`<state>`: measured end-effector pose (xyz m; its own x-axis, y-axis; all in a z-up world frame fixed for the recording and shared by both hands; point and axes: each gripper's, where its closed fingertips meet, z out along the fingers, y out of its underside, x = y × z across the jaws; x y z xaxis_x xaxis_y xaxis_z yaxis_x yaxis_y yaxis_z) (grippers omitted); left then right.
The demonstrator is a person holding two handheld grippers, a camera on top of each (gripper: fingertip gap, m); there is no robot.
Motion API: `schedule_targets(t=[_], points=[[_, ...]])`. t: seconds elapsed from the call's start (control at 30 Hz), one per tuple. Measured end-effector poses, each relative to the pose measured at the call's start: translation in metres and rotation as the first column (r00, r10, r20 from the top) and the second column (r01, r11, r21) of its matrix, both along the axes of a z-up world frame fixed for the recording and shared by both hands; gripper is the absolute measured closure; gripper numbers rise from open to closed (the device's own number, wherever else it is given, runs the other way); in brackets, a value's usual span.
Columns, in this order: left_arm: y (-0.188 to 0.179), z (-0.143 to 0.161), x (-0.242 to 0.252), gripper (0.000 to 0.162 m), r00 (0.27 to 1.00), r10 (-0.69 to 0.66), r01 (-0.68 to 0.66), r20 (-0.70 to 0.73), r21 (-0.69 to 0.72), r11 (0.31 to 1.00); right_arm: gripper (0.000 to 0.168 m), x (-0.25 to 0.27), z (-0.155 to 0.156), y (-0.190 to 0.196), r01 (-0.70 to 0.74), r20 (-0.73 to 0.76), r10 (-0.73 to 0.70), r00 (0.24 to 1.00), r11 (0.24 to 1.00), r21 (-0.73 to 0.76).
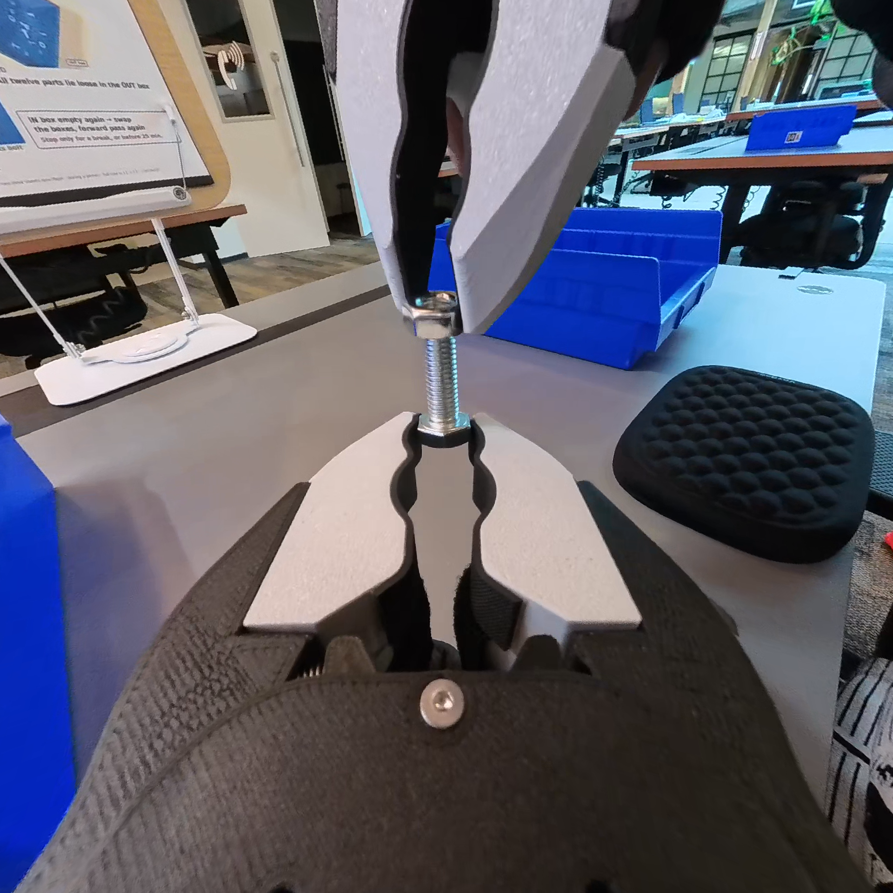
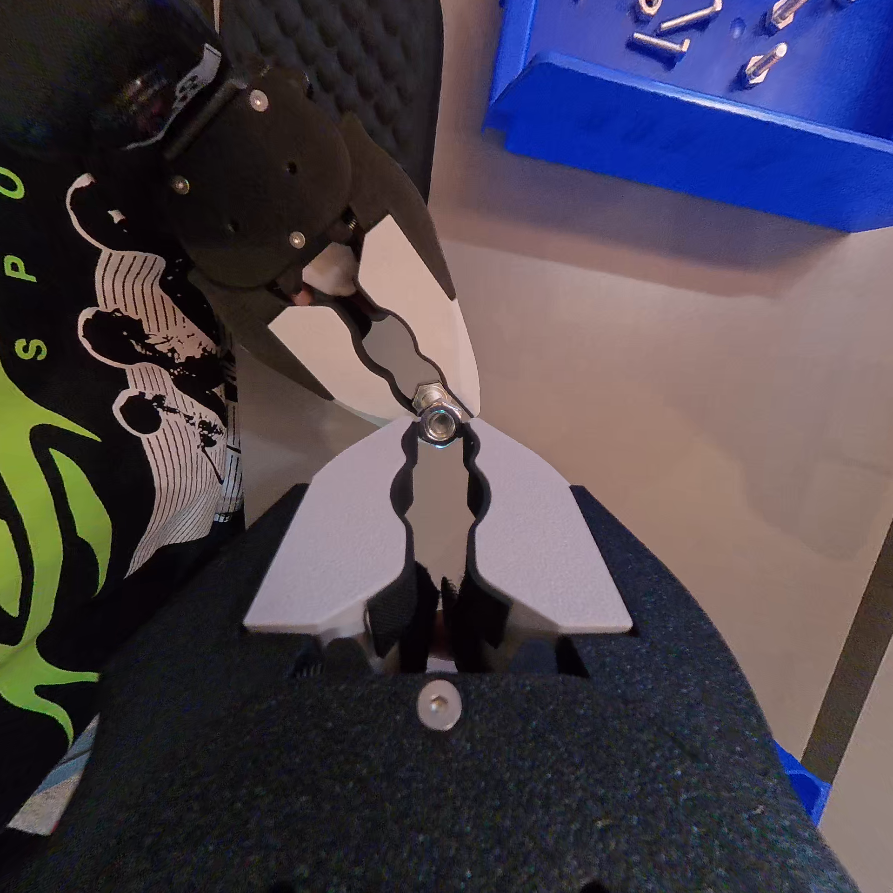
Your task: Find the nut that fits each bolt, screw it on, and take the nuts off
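A silver bolt (image 1: 439,377) stands upright above the grey table (image 1: 241,435). My left gripper (image 1: 442,435) is shut on its hex head at the fingertips. My right gripper (image 1: 432,314) comes down from above and is shut on a silver nut (image 1: 433,321) sitting at the bolt's threaded tip. In the right wrist view my right gripper (image 2: 437,427) holds the nut (image 2: 437,424) seen end-on, with the bolt's end in its hole. The left gripper (image 2: 429,394) reaches in from the upper left, holding the bolt head (image 2: 425,392). The thread between head and nut is bare.
A blue bin (image 1: 604,290) sits behind the bolt; in the right wrist view this bin (image 2: 676,121) holds several loose bolts and nuts. A black dimpled pad (image 1: 744,459) lies to the right. A white stand with a sheet (image 1: 145,348) is at back left. A blue box (image 1: 24,604) is at left. One gripper's finger ends stand about 5 centimetres off the other's.
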<state>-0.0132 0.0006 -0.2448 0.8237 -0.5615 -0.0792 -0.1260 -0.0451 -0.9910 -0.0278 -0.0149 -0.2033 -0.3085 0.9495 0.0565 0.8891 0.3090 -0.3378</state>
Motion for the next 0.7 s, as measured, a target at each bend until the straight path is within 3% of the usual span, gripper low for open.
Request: schedule_targets(t=[0.53,0.7], points=[[-0.0018,0.0026,0.0014,0.143,1.000,-0.026,0.025,0.018,0.011,1.000,0.142,-0.0004,0.0022,-0.0011,-0.011,-0.044,0.009,0.999,0.999,-0.047],[-0.0027,0.0051,0.0003,0.143,0.999,-0.033,0.033,0.040,0.019,0.999,0.113,0.0003,0.0077,-0.0066,-0.011,-0.126,-0.003,0.992,0.994,-0.109]])
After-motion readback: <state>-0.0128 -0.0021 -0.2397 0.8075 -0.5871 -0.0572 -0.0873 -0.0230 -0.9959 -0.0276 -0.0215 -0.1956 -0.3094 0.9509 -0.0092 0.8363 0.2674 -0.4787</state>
